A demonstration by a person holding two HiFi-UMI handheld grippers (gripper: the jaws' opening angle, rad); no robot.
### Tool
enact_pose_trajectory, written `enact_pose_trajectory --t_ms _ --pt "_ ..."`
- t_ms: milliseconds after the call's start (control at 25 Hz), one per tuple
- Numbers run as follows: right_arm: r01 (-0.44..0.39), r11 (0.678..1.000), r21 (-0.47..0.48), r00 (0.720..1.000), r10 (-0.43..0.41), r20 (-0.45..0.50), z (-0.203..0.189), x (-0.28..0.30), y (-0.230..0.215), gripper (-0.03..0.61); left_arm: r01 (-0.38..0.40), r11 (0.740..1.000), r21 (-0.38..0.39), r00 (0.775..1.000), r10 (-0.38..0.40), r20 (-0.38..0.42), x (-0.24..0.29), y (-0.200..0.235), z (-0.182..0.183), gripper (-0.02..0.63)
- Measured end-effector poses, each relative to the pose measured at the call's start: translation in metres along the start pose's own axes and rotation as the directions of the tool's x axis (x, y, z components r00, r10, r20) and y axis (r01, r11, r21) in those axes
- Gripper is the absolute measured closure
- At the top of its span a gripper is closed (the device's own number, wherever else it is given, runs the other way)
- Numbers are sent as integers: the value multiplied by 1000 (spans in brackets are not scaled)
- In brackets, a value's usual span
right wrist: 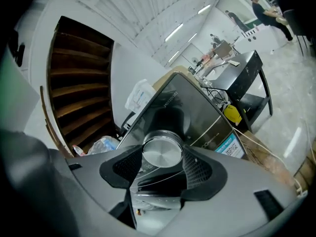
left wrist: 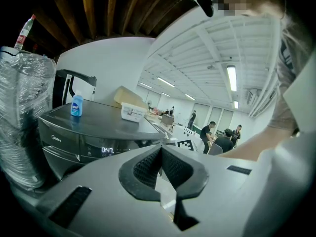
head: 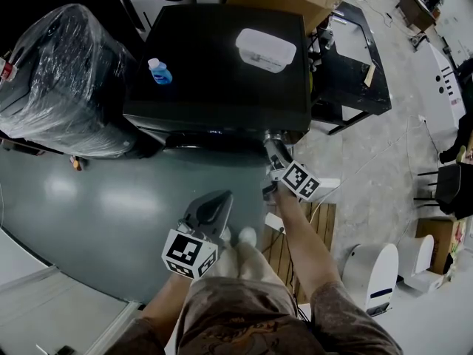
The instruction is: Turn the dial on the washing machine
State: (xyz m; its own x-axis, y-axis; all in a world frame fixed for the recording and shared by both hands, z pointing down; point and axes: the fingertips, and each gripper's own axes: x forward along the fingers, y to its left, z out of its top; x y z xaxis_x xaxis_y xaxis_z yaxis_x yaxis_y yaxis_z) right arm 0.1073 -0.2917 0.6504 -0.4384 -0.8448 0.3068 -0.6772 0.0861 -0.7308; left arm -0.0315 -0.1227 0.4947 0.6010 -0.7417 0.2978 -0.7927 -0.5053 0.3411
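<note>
Fingers (right wrist: pixel 199 169) of right gripper (head: pixel 273 148): clamped on dial (right wrist: pixel 162 152), one pad on each side of its rim. Dial: round, brushed silver, on front panel of washer (head: pixel 214 72), toward the panel's right end as the person faces it. Fingers (left wrist: pixel 144 168) of left gripper (left wrist: pixel 160 151): tips together, nothing between them; held low before the washer's front, apart from it. Washer: dark, display (left wrist: pixel 108 150) lit. On its top: blue bottle (head: pixel 159 72), upright, left side; white box (head: pixel 265 49), right rear. Left of washer: bundle (head: pixel 59 80) in clear wrap.
</note>
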Motion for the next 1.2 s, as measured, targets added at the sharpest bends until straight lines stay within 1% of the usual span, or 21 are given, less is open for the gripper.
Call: enact_pose_trajectory --t_ms 160,360,560,640,720,840,1000,1080,1120,1200 --pt "-17 997 82 1000 15 24 0 -1 -2 330 2 1000 0 1000 -2 0 -1 -1 -1 621" --pt "-45 979 199 997 33 64 -2 -2 -3 330 4 1000 -5 1000 -4 -2 -5 -3 -4 621" --pt "-66 956 286 995 43 85 -3 -3 -6 330 9 1000 -4 1000 -9 -9 -5 -7 -6 621" --pt "-66 954 292 995 42 89 -3 -4 -7 330 12 1000 -2 1000 -12 -10 -4 -8 -7 621" --pt "-49 967 248 996 29 85 -2 -6 -7 330 14 1000 -1 1000 -14 -13 -4 -8 -8 621" --pt "-25 988 150 997 15 70 3 -7 -3 325 17 1000 -1 1000 -17 -15 -5 -7 -9 621" --pt "9 1000 -2 999 -8 44 11 -8 4 313 21 1000 1 1000 -21 -14 -5 -9 -8 621" --pt "36 994 -105 999 -35 15 8 -5 6 311 22 1000 2 1000 -22 -13 -5 -9 -7 621" --pt "55 985 -164 998 -56 0 6 -5 7 308 22 1000 2 1000 -22 -13 -5 -9 -8 621" --pt "104 952 -289 993 -114 -18 4 -4 6 308 21 1000 3 1000 -21 -13 -5 -9 -8 621"
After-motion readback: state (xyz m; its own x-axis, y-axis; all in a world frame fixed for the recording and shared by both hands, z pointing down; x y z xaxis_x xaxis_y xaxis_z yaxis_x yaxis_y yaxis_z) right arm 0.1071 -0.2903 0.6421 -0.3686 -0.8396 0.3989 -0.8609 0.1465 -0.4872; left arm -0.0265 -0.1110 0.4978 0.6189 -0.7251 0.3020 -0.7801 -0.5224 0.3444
